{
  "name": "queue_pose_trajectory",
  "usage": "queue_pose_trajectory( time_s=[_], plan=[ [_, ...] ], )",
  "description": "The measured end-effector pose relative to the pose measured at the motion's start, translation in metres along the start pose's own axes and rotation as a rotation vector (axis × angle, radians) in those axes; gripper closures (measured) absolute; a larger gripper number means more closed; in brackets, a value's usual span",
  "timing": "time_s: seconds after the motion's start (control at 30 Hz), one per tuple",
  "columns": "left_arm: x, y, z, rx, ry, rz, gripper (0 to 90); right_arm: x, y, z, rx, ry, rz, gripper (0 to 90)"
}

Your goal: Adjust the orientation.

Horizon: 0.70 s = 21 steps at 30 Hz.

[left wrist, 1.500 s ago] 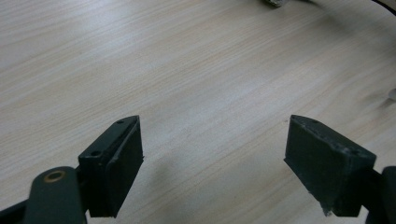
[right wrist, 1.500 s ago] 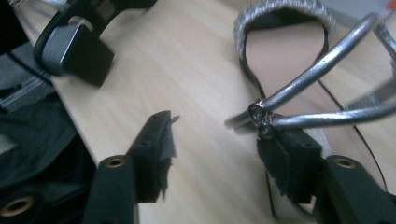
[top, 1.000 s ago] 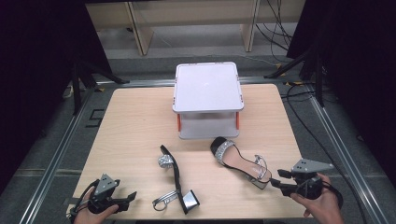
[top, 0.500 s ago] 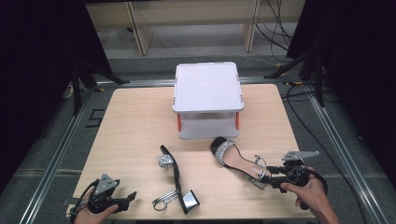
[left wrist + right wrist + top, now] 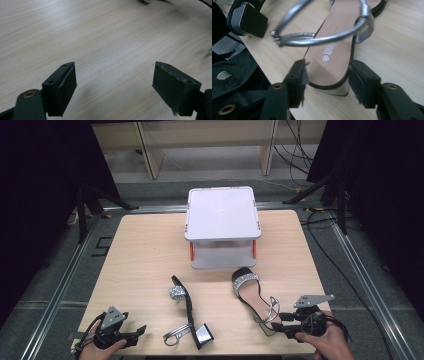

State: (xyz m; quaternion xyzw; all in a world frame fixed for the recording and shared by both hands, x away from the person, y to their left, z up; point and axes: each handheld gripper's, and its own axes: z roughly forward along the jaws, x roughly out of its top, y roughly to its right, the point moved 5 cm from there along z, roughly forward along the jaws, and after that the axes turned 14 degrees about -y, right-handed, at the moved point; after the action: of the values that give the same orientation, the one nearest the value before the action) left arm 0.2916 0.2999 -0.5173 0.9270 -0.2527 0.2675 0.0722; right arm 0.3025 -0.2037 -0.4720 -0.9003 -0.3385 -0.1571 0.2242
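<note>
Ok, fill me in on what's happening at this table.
A person works two handheld grippers at a wooden table. The right gripper straddles the heel of the upright sandal, jaws on either side, not visibly clamped. The left gripper hangs open over bare wood. The other sandal lies on its side; a lidded white box sits behind.

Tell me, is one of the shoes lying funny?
Yes. The left sandal has tipped onto its side near the table's front edge, its sole edge up and block heel sticking out. The right sandal sits flat on its sole.
</note>
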Motion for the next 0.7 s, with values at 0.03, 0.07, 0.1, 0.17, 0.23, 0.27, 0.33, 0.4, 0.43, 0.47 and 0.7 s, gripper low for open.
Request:
queue_pose_trajectory(
  time_s=[0.03, 0.07, 0.1, 0.17, 0.23, 0.27, 0.33, 0.4, 0.43, 0.47, 0.7],
  plan=[
    [0.000, 0.000, 0.000, 0.000, 0.000, 0.000, 18.7, 0.000, 0.000, 0.000, 0.000, 0.000, 0.000, 50.3],
    [0.000, 0.000, 0.000, 0.001, -0.001, 0.001, 18.7, 0.000, 0.001, -0.002, -0.021, 0.008, -0.012, 48.2],
    [0.001, 0.001, 0.000, -0.004, 0.007, -0.008, 18.7, 0.000, 0.000, -0.004, -0.032, 0.011, 0.004, 48.3],
    [0.001, 0.001, 0.000, -0.004, 0.008, -0.009, 18.7, 0.001, 0.003, -0.006, -0.060, 0.026, -0.003, 49.5],
    [0.000, -0.001, -0.001, 0.010, -0.001, -0.001, 18.7, 0.002, 0.008, -0.010, -0.086, 0.055, -0.002, 55.1],
    [0.001, -0.001, 0.000, 0.006, 0.005, -0.009, 18.7, 0.004, 0.015, -0.015, -0.108, 0.105, -0.009, 59.0],
    [0.001, -0.002, 0.000, 0.009, -0.002, -0.003, 18.7, 0.004, 0.017, -0.017, -0.114, 0.115, 0.007, 60.0],
    [0.001, -0.001, 0.001, 0.006, 0.002, -0.013, 18.7, 0.005, 0.025, -0.014, -0.138, 0.103, 0.007, 61.1],
    [0.001, -0.001, 0.001, 0.009, -0.003, -0.003, 18.7, 0.005, 0.025, -0.014, -0.138, 0.103, 0.007, 61.1],
    [0.001, -0.001, 0.001, 0.007, -0.006, -0.003, 18.7, 0.008, 0.028, -0.010, -0.142, 0.096, -0.014, 61.9],
    [-0.001, -0.002, -0.001, 0.007, 0.001, -0.025, 18.8, 0.022, 0.026, -0.001, -0.122, 0.105, -0.044, 64.3]
  ],
)
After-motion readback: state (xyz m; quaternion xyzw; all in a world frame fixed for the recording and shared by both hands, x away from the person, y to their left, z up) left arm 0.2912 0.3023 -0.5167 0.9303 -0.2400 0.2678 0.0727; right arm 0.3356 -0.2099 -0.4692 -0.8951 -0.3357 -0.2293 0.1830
